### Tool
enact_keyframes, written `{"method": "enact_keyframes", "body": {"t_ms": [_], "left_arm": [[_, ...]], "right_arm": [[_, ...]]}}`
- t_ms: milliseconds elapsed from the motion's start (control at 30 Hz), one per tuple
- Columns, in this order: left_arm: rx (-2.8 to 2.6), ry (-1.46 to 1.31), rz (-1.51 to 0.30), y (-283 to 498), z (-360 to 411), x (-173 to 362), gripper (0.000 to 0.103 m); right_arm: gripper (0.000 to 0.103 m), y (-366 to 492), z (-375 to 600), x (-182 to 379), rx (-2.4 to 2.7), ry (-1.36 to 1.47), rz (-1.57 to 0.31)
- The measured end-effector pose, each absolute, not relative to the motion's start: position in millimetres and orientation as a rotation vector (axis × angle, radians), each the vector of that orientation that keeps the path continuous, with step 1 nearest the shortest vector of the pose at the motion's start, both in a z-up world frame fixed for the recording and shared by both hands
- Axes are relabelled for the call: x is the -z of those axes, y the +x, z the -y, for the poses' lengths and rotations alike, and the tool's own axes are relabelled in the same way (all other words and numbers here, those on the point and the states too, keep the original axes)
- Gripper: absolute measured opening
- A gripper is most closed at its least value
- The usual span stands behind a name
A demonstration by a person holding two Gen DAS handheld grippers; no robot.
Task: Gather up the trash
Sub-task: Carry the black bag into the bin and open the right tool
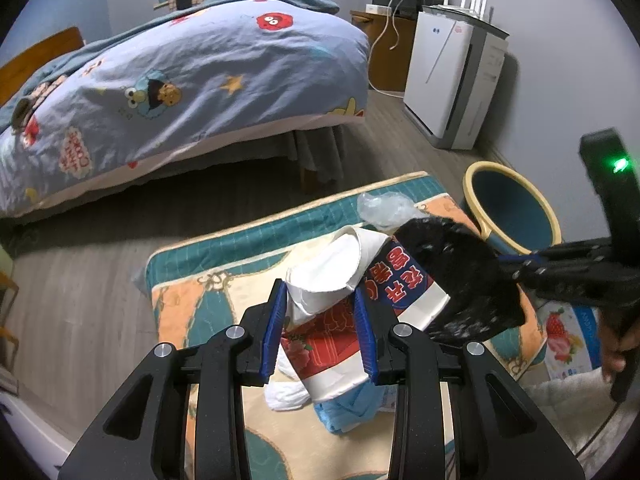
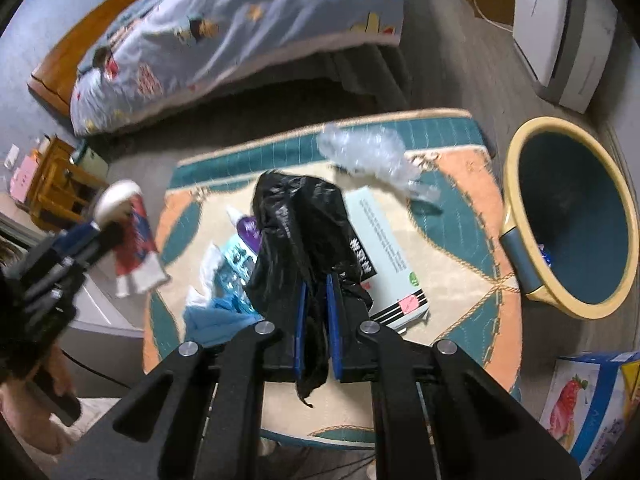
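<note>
Paper cup (image 1: 340,300): crushed, red and white, lifted above the rug (image 1: 224,300), pinched between the left gripper (image 1: 322,328) fingers.
Black plastic bag (image 2: 304,232): crumpled, hanging from the right gripper (image 2: 317,320), whose fingers are nearly closed on it.
Left on rug: clear plastic wrap (image 2: 368,156), white box (image 2: 384,256), blue wrappers (image 2: 224,304).
Bin (image 2: 572,216): yellow-rimmed, teal inside, beside the rug's right edge.
Bed (image 1: 180,92): behind the rug.

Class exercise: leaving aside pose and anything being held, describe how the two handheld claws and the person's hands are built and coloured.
Both the left claw and the right claw are matte black frames with angular cut-outs, round silver bolt heads and ribbed blue finger pads. Seen from the left wrist camera, the right unit carries a black curved mount with a glowing green light. A bare hand grips its handle beside pale fabric, possibly a sleeve.
</note>
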State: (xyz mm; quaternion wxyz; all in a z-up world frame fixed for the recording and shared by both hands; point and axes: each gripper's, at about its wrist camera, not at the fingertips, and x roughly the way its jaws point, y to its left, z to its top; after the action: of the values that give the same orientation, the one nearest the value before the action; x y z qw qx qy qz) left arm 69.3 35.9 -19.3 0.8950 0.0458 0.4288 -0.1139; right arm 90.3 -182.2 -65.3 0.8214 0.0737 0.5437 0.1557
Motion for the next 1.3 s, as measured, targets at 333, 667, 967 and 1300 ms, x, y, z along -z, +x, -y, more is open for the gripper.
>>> {"method": "enact_keyframes", "body": {"t_ms": [333,667,967,1300], "left_arm": [[0.261,0.115,-0.889,75,-10,19,0.034],[0.320,0.134,-0.886,83,40,19,0.034],[0.402,0.143,-0.853,103,100,2,0.034],[0.504,0.210,-0.785,135,172,2,0.034]], "right_arm": [[0.010,90,228,25,-0.267,0.208,-1.029],[0.010,96,282,18,-0.182,0.229,-0.977],[0.010,103,354,25,-0.051,0.289,-0.957],[0.010,111,415,45,0.094,0.360,-0.963]]}}
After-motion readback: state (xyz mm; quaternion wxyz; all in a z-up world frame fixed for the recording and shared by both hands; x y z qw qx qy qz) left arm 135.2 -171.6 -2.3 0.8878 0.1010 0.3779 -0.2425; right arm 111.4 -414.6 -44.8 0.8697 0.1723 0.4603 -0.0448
